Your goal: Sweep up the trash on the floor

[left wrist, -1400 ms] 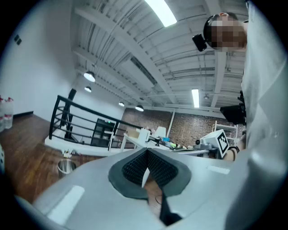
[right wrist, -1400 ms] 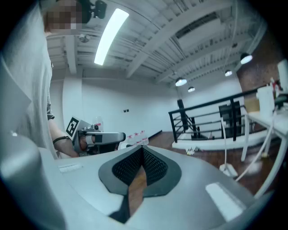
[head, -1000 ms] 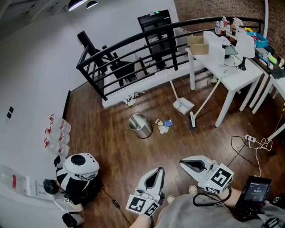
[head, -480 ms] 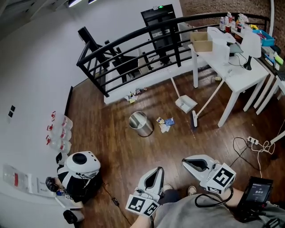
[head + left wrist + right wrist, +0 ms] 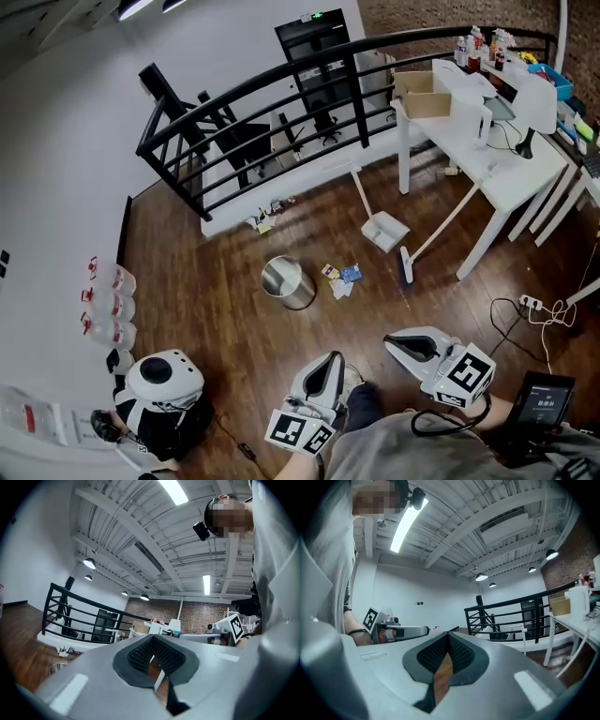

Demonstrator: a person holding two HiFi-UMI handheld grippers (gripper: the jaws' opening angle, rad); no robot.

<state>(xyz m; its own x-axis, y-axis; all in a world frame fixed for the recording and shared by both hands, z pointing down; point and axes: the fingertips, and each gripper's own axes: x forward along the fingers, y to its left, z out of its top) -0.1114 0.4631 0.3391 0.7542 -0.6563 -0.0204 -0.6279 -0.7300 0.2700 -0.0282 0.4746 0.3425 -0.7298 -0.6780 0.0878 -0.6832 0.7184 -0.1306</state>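
Both grippers are held level, side by side, low in the head view. The left gripper (image 5: 330, 364) has its jaws fully together, pad against pad. The right gripper (image 5: 392, 343) is in the same condition, with its ribbed pads meeting along one seam. In each gripper view, only a sliver of wooden floor (image 5: 225, 309) shows below the closed pads.

The trash (image 5: 339, 278), a small cluster of paper scraps and wrappers, lies on the floor straight ahead of the left gripper and well apart from it. A metal trash bin (image 5: 286, 281) stands upright just beside the trash, ahead and to the left of the left gripper. The dustpan (image 5: 385, 230) rests on the floor beyond the trash, its long handle tilted away. The broom (image 5: 405, 266) stands ahead of the right gripper, head on the floor and handle leaning against the white counter (image 5: 497, 159). More litter (image 5: 262, 218) lies farther ahead, at the foot of the black railing (image 5: 281, 80).
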